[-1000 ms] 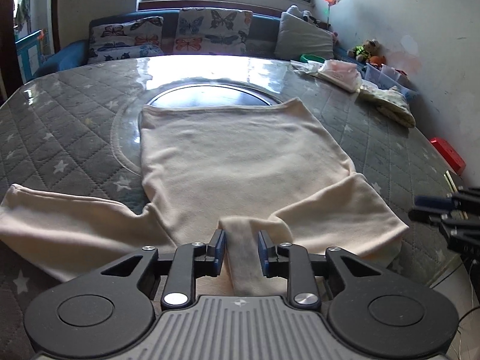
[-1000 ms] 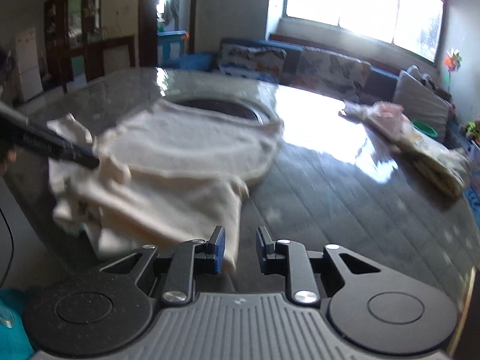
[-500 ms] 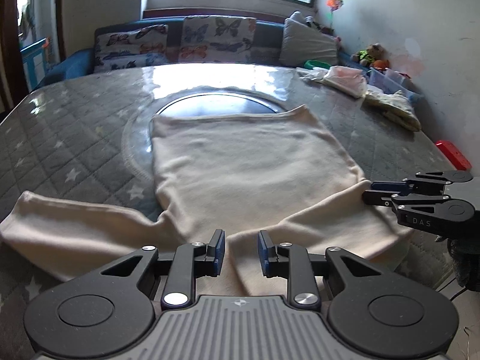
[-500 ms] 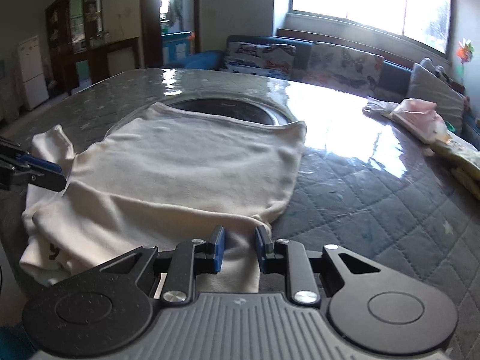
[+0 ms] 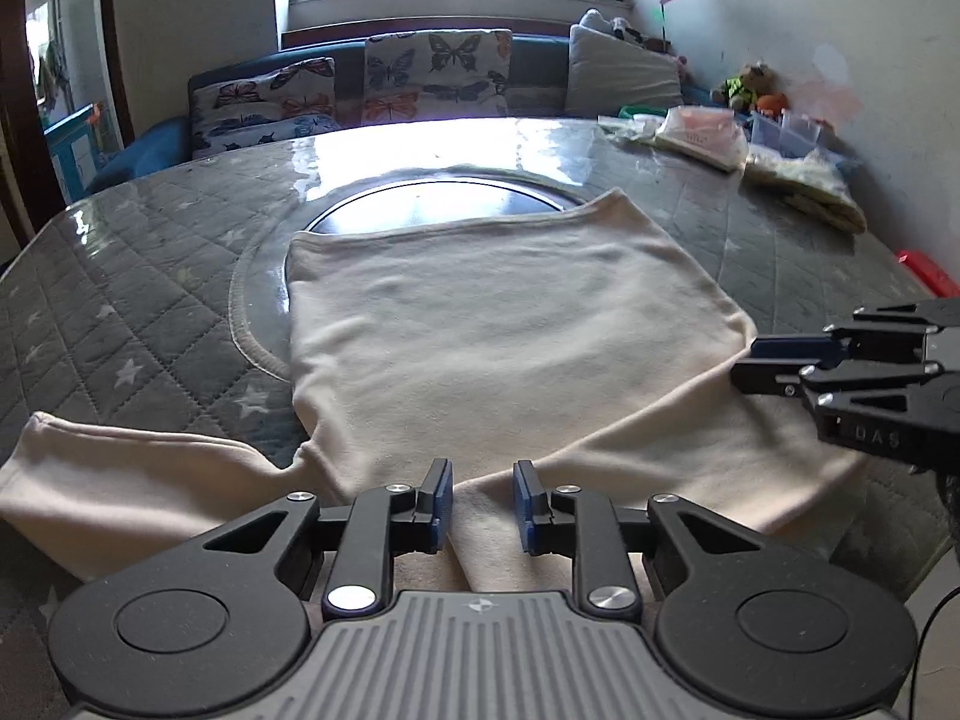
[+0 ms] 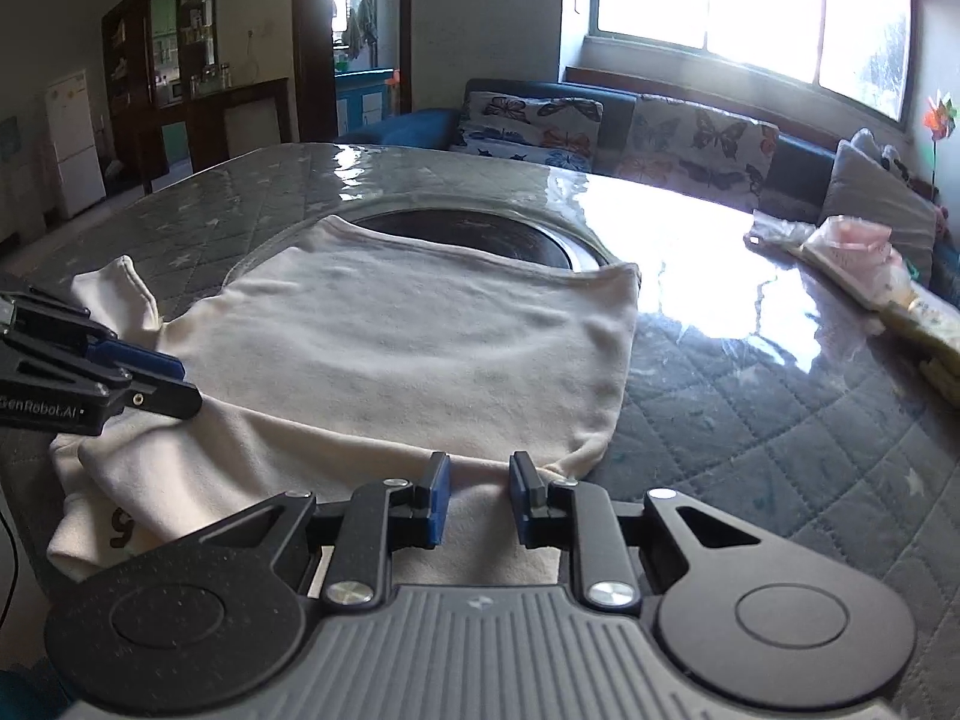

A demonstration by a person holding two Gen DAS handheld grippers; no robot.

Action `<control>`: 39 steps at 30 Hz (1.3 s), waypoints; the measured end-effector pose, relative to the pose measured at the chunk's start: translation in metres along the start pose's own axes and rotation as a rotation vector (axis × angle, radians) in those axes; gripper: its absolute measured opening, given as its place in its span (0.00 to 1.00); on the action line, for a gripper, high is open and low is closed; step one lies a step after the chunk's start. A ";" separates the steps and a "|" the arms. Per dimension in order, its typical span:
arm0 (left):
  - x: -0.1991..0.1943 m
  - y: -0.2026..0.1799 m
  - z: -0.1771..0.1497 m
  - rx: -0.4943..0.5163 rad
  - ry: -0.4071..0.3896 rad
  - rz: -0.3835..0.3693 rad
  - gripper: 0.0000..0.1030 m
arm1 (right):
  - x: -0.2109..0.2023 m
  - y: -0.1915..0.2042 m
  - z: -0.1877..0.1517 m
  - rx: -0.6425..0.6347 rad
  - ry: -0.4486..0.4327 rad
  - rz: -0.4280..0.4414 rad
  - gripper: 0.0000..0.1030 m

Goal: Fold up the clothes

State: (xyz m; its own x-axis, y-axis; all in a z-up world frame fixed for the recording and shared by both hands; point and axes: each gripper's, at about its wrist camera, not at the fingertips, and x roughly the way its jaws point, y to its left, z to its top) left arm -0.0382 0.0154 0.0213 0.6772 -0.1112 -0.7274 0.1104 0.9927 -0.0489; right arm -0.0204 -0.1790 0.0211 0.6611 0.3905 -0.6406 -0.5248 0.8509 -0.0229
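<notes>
Two grippers are already at your cream, soft knitted sweatshirt [image 5: 504, 330], which lies flat on the grey quilted, star-printed table cover [image 5: 138, 312] under its glossy clear sheet. The body spreads ahead of both grippers, with its hem at the far end over the dark round inset [image 5: 432, 210]. One sleeve [image 5: 132, 474] trails out to the left of your left gripper [image 5: 480, 501]; the other sleeve is folded inward across the near part.

Your left gripper's jaws stand narrowly parted with a ridge of cream cloth running up between them; whether the pads actually pinch it, I cannot tell. Your right gripper [image 6: 474, 498] shows the same: narrow gap, fabric edge between the pads [image 6: 435, 501], grip unclear.

Expect the garment to be light, limp and thick enough to hold a soft crease. It will sag wherever you leave it unsupported, and it will likely slide easily over that shiny sheet, so lift rather than drag. Take hold at seams and doubled edges, such as the shoulder line just in front of each gripper, catching both layers together. Pinching only the top layer would probably peel it away and spoil the fold.
</notes>
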 end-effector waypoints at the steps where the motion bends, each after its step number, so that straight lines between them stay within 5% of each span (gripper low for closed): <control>1: -0.002 0.002 -0.001 -0.006 -0.002 -0.002 0.24 | -0.001 0.004 0.002 -0.008 -0.005 0.011 0.20; 8: -0.022 0.023 -0.007 -0.074 -0.023 0.018 0.36 | 0.010 0.053 0.014 -0.099 -0.011 0.143 0.20; 15: -0.046 0.075 -0.016 -0.193 -0.064 0.131 0.43 | 0.029 0.086 0.012 -0.161 0.000 0.151 0.22; 39: -0.042 0.200 -0.038 -0.567 -0.089 0.404 0.52 | 0.000 0.108 0.013 -0.181 -0.012 0.251 0.24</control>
State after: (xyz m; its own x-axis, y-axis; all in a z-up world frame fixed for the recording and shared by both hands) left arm -0.0726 0.2201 0.0162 0.6448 0.2924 -0.7062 -0.5427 0.8258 -0.1535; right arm -0.0703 -0.0823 0.0285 0.5045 0.5858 -0.6343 -0.7587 0.6514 -0.0019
